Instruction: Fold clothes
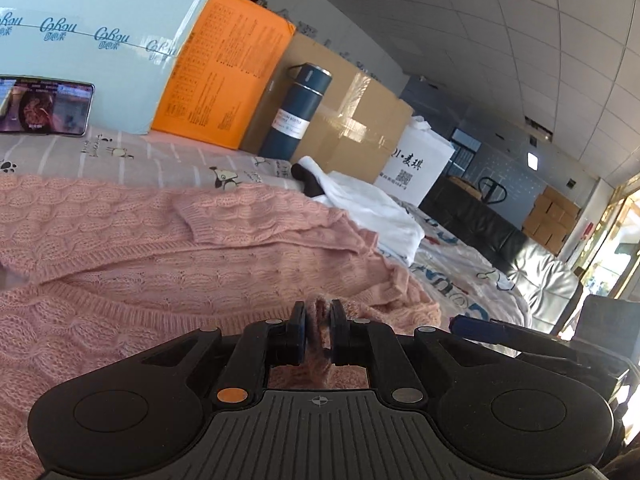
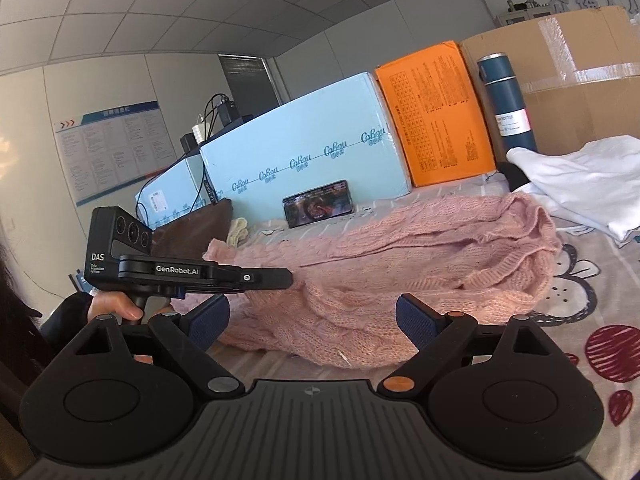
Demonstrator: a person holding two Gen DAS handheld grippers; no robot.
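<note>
A pink cable-knit sweater (image 1: 160,264) lies spread and partly folded on the patterned bed sheet (image 1: 168,160). My left gripper (image 1: 319,320) is shut on a bunched edge of the sweater at its near side. In the right wrist view the sweater (image 2: 420,264) lies ahead, and the left gripper (image 2: 286,278) shows from the side at its left edge. My right gripper (image 2: 312,322) is open and empty, its blue pads (image 2: 414,320) spread just in front of the sweater's near hem.
A white garment (image 1: 372,208) (image 2: 592,184) lies folded to the right of the sweater. A dark blue flask (image 1: 296,112) (image 2: 508,108), an orange box (image 1: 224,68), a light blue box (image 2: 304,144), cardboard boxes (image 1: 352,120) and a phone (image 2: 318,203) line the back.
</note>
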